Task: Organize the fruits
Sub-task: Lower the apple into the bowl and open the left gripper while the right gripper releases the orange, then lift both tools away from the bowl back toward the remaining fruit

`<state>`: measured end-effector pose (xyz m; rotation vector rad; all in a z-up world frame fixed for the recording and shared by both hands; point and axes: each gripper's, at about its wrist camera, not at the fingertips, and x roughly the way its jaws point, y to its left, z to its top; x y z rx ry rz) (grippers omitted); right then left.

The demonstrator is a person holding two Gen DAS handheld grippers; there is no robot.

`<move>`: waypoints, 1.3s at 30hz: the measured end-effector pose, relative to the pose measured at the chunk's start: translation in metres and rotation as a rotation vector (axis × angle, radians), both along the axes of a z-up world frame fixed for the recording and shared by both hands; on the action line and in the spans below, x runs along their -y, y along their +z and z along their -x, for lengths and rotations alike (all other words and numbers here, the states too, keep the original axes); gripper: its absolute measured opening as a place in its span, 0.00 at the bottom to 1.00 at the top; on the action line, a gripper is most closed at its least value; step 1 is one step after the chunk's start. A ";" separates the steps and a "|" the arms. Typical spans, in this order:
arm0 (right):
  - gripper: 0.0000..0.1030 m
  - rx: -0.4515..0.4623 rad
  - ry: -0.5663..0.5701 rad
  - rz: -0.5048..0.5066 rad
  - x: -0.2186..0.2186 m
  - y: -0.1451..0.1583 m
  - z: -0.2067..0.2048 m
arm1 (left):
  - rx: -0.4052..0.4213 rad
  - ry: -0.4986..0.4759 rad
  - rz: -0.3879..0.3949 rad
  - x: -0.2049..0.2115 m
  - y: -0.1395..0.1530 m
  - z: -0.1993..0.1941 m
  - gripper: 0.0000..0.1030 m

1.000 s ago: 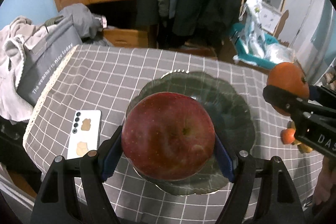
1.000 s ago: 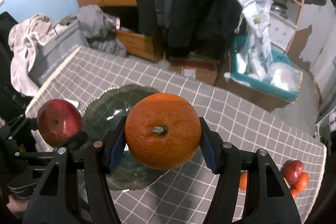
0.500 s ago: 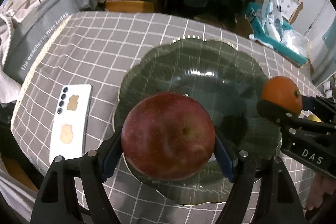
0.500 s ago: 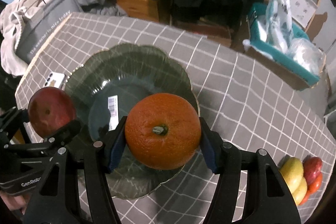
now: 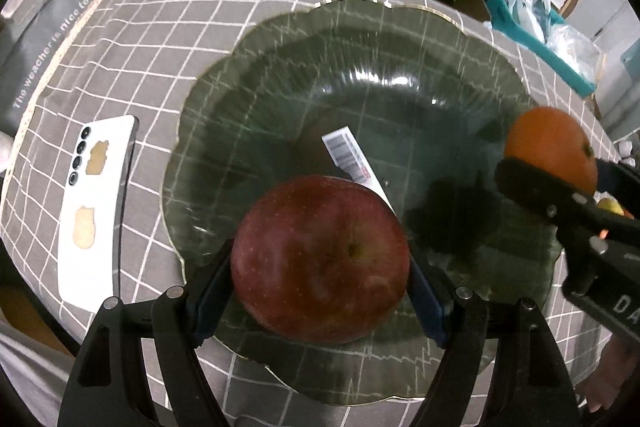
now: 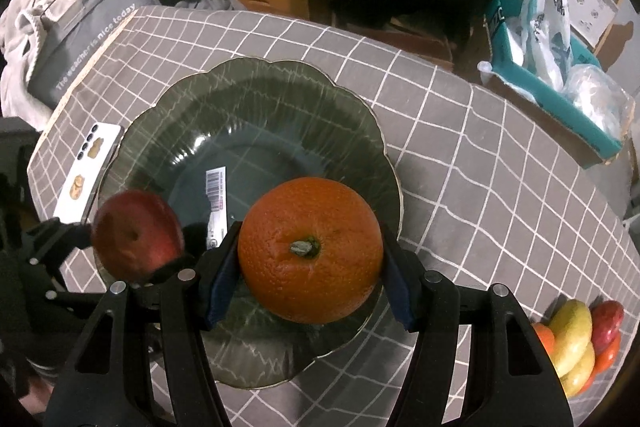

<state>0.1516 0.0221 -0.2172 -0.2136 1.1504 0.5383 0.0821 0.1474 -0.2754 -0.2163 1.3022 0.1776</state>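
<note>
Dim indoor light from above leaves small white glints on the dark green scalloped glass plate [image 5: 400, 39] and soft shadows in its well, while fisheye distortion bends the grey checked tablecloth [image 6: 460, 131] and blackens both views' corners.

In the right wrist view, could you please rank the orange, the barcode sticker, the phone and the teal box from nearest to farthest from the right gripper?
1. Orange, clamped in the right gripper.
2. Barcode sticker, on the plate's floor, left.
3. Phone, beyond the plate's left rim.
4. Teal box, off the table, upper right.
</note>
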 end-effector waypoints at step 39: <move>0.74 0.136 -0.097 -0.105 0.029 0.055 0.004 | 0.138 -0.025 -0.062 0.016 0.054 0.011 0.99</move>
